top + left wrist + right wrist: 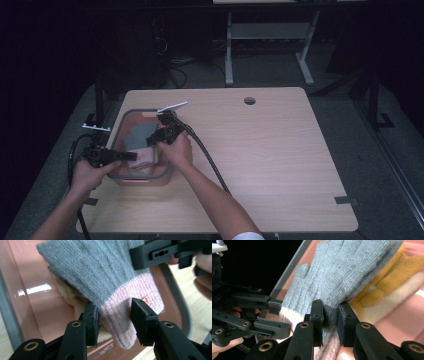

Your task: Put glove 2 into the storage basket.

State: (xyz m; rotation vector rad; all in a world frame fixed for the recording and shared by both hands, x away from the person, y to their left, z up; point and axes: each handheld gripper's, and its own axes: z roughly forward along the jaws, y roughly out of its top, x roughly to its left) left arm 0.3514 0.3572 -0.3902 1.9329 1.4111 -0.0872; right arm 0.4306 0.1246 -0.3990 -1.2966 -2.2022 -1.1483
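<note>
Knitted wool is the material at risk: the grey glove (pixel 100 275) with its pink cuff (pixel 130 315) lies inside the pink plastic basin (pixel 131 119), on top of a yellow glove (pixel 384 277) and a cream one (pixel 387 303), and both of my tools are on it.

My left gripper (pixel 113 321) stands part open with the cuff between its jaws. The left pad lies against the knit; the right pad stands just off it, so this grip looks loose. My right gripper (pixel 330 320) is nearly closed on a thin fold of the grey knit at the edge of the glove, nearer the basin's far wall.

Hazards, as I judge them:
- Slip at the cuff. If I lift now, the cuff may slide out of the left jaws and the glove would hang from the right pinch alone.
- Snagging. The right pinch holds little material; a pull could stretch the knit or lose it.
- Carry-along. The yellow glove touches the grey one underneath and may be dragged over the basin rim.
</note>
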